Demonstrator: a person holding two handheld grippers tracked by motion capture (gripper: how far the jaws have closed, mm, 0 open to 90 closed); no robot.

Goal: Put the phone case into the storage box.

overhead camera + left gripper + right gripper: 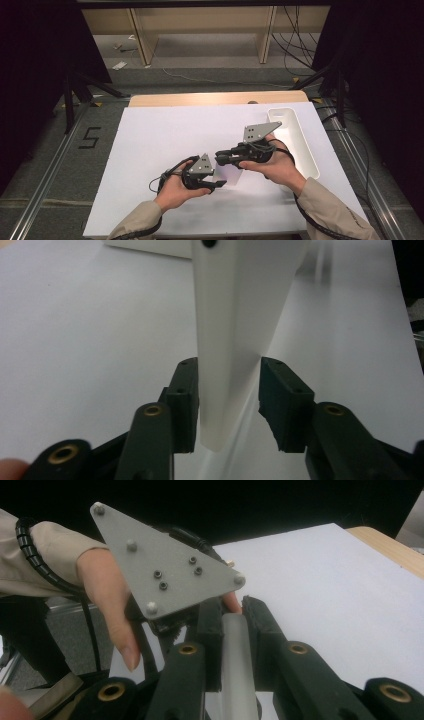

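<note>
Right gripper (232, 611): jaws pinched on a white strip (234, 665), pads pressed on both faces. In the high view the right gripper (220, 159) points left toward the other hand, strip (227, 175) hanging between the two, just above the table (150, 150).

Left gripper (227, 400): jaws either side of the strip's (235, 340) lower end. One pad (184, 405) touches the strip; the other stands slightly off, gap visible. Not a full pinch, jaws partly spread. In the high view the left gripper (212, 185) sits near the front of the table, under and left of the right one.

Both hands near table centre, grippers almost nose to nose. Left hand (107, 595) and its grey plate (160, 575) show close up in the right gripper view.

White tray (306, 150) lies along the right edge of the table, just beside the right hand (280, 167).
</note>
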